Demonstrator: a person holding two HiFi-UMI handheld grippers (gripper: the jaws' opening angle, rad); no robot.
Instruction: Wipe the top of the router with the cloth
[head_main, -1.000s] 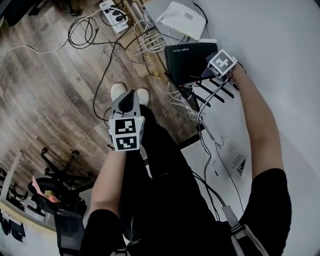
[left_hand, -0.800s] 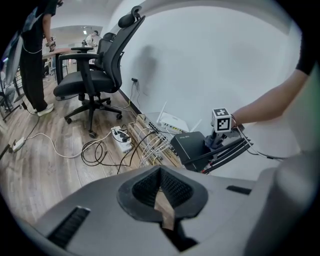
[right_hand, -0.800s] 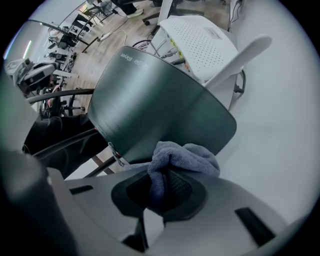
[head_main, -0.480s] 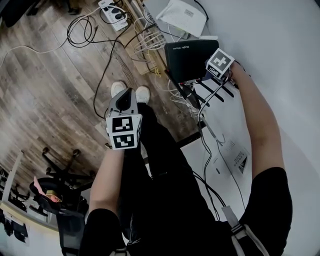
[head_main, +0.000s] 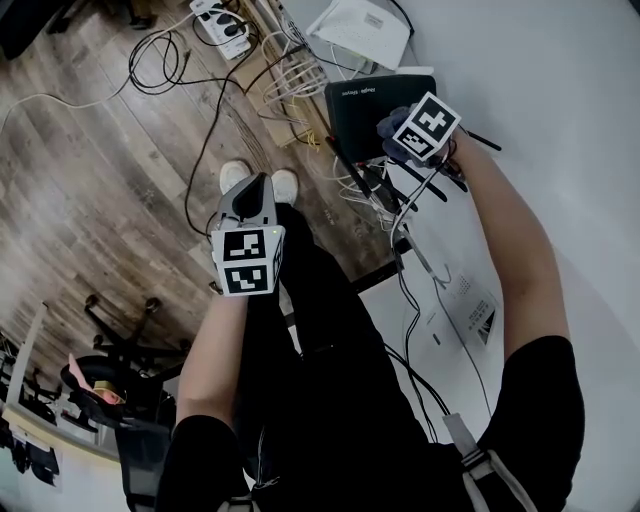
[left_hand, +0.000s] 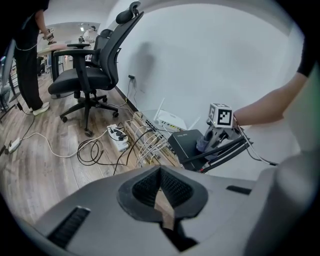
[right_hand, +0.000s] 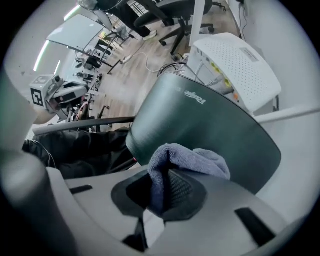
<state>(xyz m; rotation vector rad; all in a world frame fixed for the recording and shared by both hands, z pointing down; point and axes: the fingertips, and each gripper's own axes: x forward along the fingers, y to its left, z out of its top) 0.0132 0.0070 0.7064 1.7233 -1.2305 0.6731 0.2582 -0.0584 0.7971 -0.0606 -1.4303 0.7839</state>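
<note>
Right gripper view: right gripper (right_hand: 160, 197) pinches the blue cloth (right_hand: 192, 159). Its jaws are clamped on a fold, and the rest of the cloth is bunched just past the tips, touching the top of the black router (right_hand: 200, 120). The router lies flat directly ahead of and under the jaws, and a white router (right_hand: 235, 65) sits just beyond it. Head view: this gripper is over the router's near right part.

Left gripper (head_main: 253, 195) is well apart to the right gripper's left, held above the person's legs over the wood floor (left_hand: 45, 165). Left gripper view: pads pressed together, nothing between them. From this gripper, the router's antennas (left_hand: 220, 150) are ahead to the right. A tangle of cables (left_hand: 150, 142) lies straight ahead, with a power strip (left_hand: 119, 136) just left of them. An office chair (left_hand: 92, 75) stands far ahead to the left.
</note>
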